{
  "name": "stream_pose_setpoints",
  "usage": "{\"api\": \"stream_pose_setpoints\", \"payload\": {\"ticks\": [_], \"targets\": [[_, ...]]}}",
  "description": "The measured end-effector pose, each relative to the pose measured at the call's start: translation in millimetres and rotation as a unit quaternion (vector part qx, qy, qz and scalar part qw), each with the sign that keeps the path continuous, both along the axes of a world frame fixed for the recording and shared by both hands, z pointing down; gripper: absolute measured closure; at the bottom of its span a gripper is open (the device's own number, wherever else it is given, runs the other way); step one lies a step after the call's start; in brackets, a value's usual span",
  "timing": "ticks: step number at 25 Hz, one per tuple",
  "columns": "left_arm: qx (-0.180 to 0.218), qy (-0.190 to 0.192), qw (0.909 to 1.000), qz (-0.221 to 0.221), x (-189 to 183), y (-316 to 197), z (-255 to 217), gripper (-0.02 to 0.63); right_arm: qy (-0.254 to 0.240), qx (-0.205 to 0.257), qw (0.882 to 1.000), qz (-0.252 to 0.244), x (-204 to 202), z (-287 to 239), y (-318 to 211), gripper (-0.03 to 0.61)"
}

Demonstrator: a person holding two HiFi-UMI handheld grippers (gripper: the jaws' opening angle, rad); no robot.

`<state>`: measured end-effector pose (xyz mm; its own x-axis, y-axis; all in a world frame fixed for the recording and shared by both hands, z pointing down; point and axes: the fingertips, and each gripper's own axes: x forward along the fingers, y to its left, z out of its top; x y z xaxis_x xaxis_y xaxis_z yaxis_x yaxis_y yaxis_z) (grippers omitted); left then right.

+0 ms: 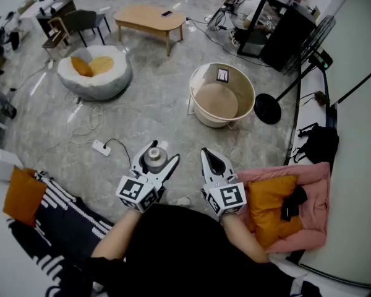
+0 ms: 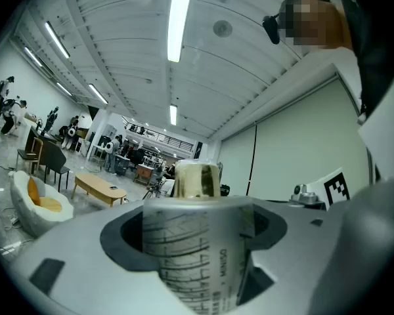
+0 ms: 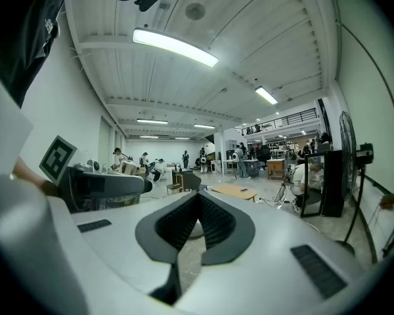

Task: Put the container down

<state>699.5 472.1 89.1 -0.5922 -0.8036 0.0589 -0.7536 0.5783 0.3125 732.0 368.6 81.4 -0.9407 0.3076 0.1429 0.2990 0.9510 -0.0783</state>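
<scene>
The container (image 1: 154, 158) is a grey printed cylinder with a metal cap. It sits upright between the jaws of my left gripper (image 1: 156, 161), which are shut on it, held above the floor in front of the person. The left gripper view shows the container (image 2: 192, 254) filling the gap of the left gripper (image 2: 197, 241), its cap (image 2: 197, 179) sticking up past the jaws. My right gripper (image 1: 211, 158) hangs beside it to the right, jaws together and empty. In the right gripper view the right gripper (image 3: 197, 199) has its ribbed pads (image 3: 217, 222) meeting with nothing between.
A beige round tub (image 1: 199, 107) stands on the floor ahead. A white beanbag (image 1: 96, 82) with orange cushions lies far left, a wooden table (image 1: 149, 18) beyond. A power strip (image 1: 100, 147) with cable lies left. A pink cushion (image 1: 309, 234) sits right, a fan base (image 1: 267, 109) near the tub.
</scene>
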Motion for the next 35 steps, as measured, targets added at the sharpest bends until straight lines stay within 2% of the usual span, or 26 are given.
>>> {"api": "stream_pose_setpoints", "payload": {"ticks": [4, 8, 14, 18, 23, 29, 32, 35], "targets": [[-0.006, -0.016, 0.9997, -0.015, -0.5, 3.1, -3.9, 0.259, 0.005, -0.024, 1.000, -0.006, -0.1, 6.7, -5.9, 0.557], [0.013, 0.000, 0.9989, -0.045, -11.4, 5.0, -18.2, 0.259, 0.006, -0.027, 1.000, -0.010, -7.0, 17.5, -13.7, 0.557], [0.018, -0.003, 0.9977, -0.065, -64.1, 16.7, -8.9, 0.259, -0.001, -0.005, 1.000, 0.002, -60.0, 22.8, -19.2, 0.557], [0.014, -0.019, 0.9971, -0.073, -128.3, 21.6, -0.2, 0.259, -0.006, 0.013, 1.000, 0.016, -121.8, 31.0, -25.4, 0.557], [0.008, -0.021, 0.9964, -0.082, -227.2, 36.9, 11.7, 0.259, -0.002, 0.046, 0.999, 0.024, -221.5, 42.1, -24.8, 0.557], [0.005, -0.007, 0.9963, -0.085, -339.9, 59.7, 18.6, 0.259, 0.018, 0.056, 0.998, 0.024, -340.9, 49.4, -14.6, 0.557], [0.004, 0.001, 0.9972, -0.075, -394.2, 73.8, 23.4, 0.259, 0.028, 0.058, 0.997, 0.032, -397.1, 49.9, -5.1, 0.557], [-0.002, 0.001, 0.9989, -0.047, -442.3, 81.4, 31.5, 0.259, 0.035, 0.040, 0.998, 0.043, -441.7, 46.3, 2.9, 0.557]]}}
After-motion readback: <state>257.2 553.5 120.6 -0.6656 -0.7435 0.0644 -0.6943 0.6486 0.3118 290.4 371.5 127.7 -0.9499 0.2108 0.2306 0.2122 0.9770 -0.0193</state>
